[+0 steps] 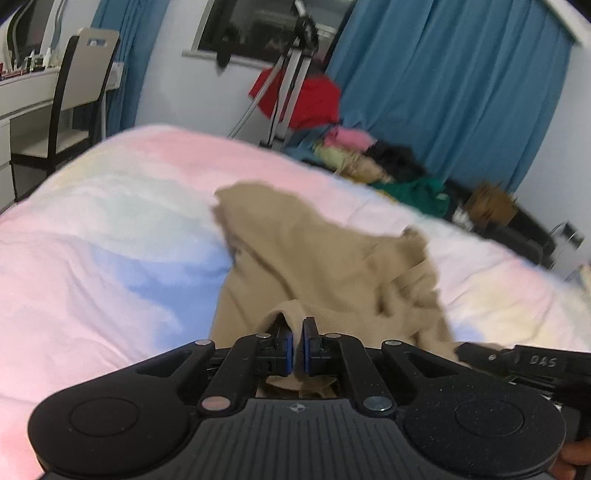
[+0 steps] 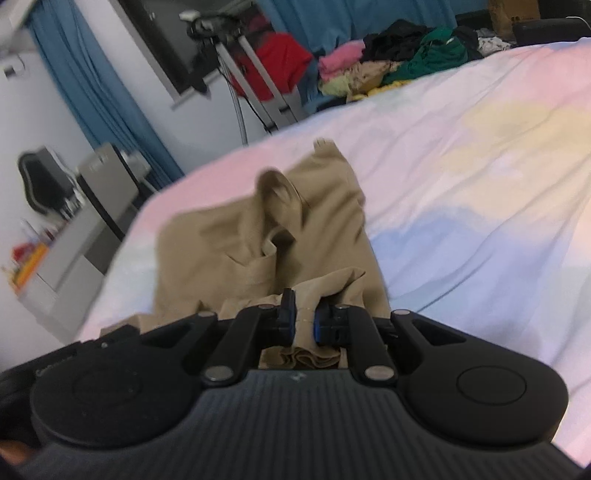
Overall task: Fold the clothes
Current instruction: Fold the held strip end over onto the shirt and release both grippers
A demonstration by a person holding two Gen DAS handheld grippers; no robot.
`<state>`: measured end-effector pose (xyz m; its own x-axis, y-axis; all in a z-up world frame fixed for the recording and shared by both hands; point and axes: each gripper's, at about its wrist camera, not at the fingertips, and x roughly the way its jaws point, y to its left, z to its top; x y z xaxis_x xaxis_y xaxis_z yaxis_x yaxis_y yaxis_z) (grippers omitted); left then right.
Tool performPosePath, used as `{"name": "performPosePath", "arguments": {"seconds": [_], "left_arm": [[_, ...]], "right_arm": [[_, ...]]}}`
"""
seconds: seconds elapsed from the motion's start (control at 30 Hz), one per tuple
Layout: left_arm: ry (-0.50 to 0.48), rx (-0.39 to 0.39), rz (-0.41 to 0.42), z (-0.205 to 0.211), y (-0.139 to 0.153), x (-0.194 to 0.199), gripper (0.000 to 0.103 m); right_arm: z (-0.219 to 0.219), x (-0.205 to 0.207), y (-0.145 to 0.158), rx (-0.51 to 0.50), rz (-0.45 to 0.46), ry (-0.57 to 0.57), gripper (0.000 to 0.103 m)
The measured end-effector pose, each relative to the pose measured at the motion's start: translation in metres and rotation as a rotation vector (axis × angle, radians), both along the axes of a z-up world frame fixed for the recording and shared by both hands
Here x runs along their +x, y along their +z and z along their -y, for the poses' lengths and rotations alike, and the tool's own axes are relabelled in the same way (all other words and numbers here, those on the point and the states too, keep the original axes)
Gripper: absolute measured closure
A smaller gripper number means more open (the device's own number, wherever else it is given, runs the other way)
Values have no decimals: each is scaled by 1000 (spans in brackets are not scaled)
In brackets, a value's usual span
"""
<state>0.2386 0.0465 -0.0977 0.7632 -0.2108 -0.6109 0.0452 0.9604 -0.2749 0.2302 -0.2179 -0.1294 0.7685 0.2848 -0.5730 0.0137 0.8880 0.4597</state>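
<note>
Left gripper [image 1: 297, 334]: angled downward, jaws pinching a fold of the tan garment [image 1: 314, 251]. Right gripper [image 2: 303, 318]: angled downward, jaws pinching another bunched edge of it. Garment: drapes ahead of both jaws onto the pastel bedspread [image 1: 103, 236], crumpled.

a bed [image 1: 110, 221] with a pastel pink, blue and yellow cover filled most of both views. beyond its far edge lay a heap of clothes [image 1: 388, 162] in pink, yellow, black and green. a silver tripod [image 1: 291, 85] stood before a dark window [image 1: 266, 29], with a red cloth [image 1: 310, 99] behind its legs. blue curtains [image 1: 461, 81] hung on the wall. a chair [image 1: 77, 96] stood at a white desk [image 1: 26, 92].
</note>
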Motion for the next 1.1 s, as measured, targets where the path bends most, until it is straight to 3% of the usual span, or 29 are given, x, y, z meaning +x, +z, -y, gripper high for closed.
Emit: {"name": "performPosePath", "arguments": {"seconds": [0.17,0.3,0.37,0.43,0.47,0.53,0.7,0.87,0.93,1.1], "left_arm": [[6,41,-8,0,-12,4,85],[5,75,26,6,4,-9,54],[3,86,47,10,15,-22,49],[-2,87,68,13,27,-35,39],[-8,90,91,15,32,-42,36],[-15,104,140,19,44,-59,22],[-10,138,242,24,67,-101,7],[-2,162,324,19,83,-145,5],[2,154,341,15,86,-159,1],[12,153,353,11,88,-171,0]], "right_arm": [[-5,8,-16,-47,-33,13,88],[-10,-4,-3,-98,-1,12,82],[-12,-15,5,-109,26,15,45],[-13,-28,17,-122,80,10,23],[-14,-36,24,-130,115,8,20],[-16,-49,39,-139,164,15,21],[-18,-86,64,-168,251,21,21],[-23,-125,74,-202,287,30,20],[-24,-137,77,-205,307,28,13],[-26,-144,80,-243,332,9,13]]}}
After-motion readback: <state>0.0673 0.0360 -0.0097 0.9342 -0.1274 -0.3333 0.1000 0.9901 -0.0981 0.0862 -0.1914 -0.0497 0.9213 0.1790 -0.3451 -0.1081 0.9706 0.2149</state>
